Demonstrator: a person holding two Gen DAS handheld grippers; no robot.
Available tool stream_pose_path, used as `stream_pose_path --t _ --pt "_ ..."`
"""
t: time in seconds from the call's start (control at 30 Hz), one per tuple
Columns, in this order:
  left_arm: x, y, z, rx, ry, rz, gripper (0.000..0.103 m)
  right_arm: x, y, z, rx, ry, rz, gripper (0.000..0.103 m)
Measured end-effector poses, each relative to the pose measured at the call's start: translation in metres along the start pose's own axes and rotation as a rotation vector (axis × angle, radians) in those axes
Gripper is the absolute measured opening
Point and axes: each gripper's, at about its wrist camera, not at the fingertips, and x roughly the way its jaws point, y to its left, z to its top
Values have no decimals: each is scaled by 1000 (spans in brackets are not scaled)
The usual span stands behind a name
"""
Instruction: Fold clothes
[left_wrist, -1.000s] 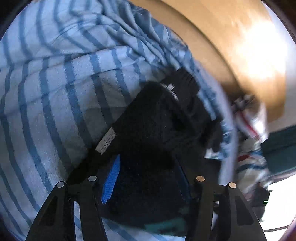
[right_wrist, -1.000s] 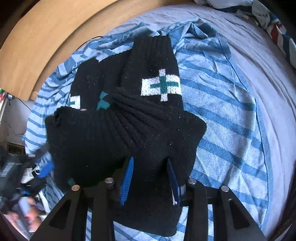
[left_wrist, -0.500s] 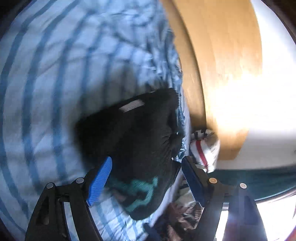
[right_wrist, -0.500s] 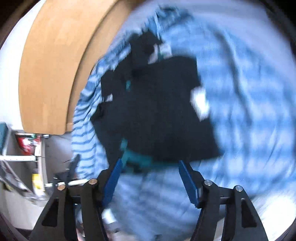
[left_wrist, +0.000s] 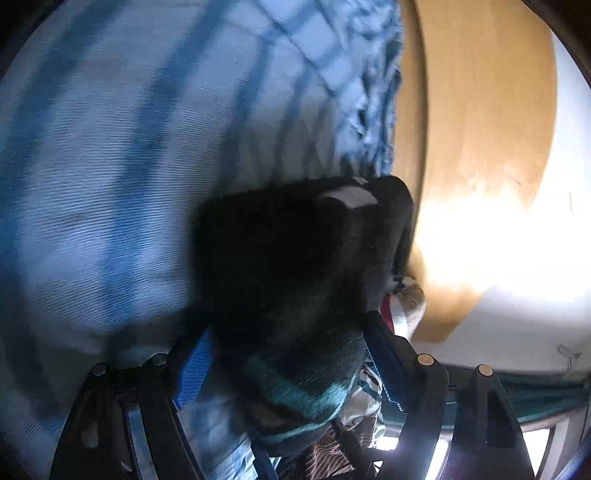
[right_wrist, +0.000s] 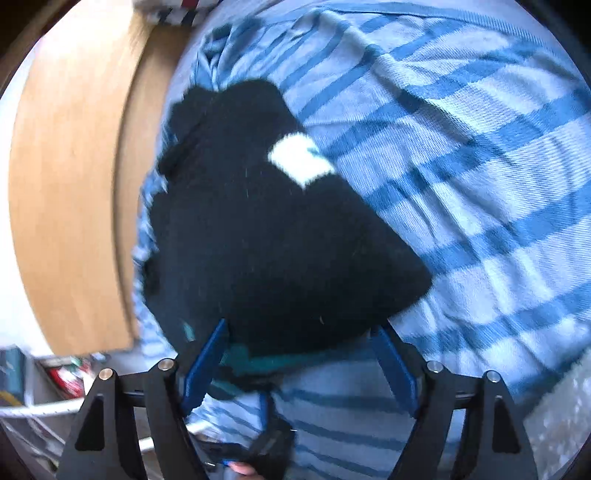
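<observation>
Both claws gape wide, gripping nothing: left gripper (left_wrist: 290, 365) and right gripper (right_wrist: 301, 360) flank a black knit sweater (right_wrist: 266, 236), bundled centre-frame on striped blue bedding (right_wrist: 461, 155) by the wooden headboard (right_wrist: 70, 192). Looks thick, soft, floppy, prob. light and grippy, not fragile; best pinch pts are the teal-banded edge (left_wrist: 306, 391) at lower centre, near the corners.

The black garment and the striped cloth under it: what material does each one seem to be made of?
The black garment looks like thick knitted yarn, perhaps wool or acrylic: its matte surface is fuzzy, with a white patch and teal trim knitted in. The striped cloth looks like thin woven cotton or similar: fine diagonal weave lines show, and it wrinkles softly. Motion blur leaves the exact fibres uncertain.
</observation>
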Motion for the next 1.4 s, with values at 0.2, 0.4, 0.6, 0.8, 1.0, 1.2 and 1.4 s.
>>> stream_pose_path --t 0.2,0.4,0.6,0.8,1.0,1.2,1.4 --pt "19 -7 4 28 8 19 80 20 -6 9 48 22 76 93" --pt "32 -17 8 39 27 90 75 42 -11 24 151 60 147 101" --pt "18 -32 5 44 41 147 52 36 6 19 139 87 45 65" --pt "-7 -55 9 88 72 217 50 11 37 -17 90 59 8 58" --pt "-82 -40 17 165 129 347 50 14 26 -95 154 130 -5 58" --pt "-155 -8 33 124 196 384 50 32 13 -178 208 183 -74 58" --pt "-172 15 41 79 202 412 52 35 3 -210 244 180 -124 65"
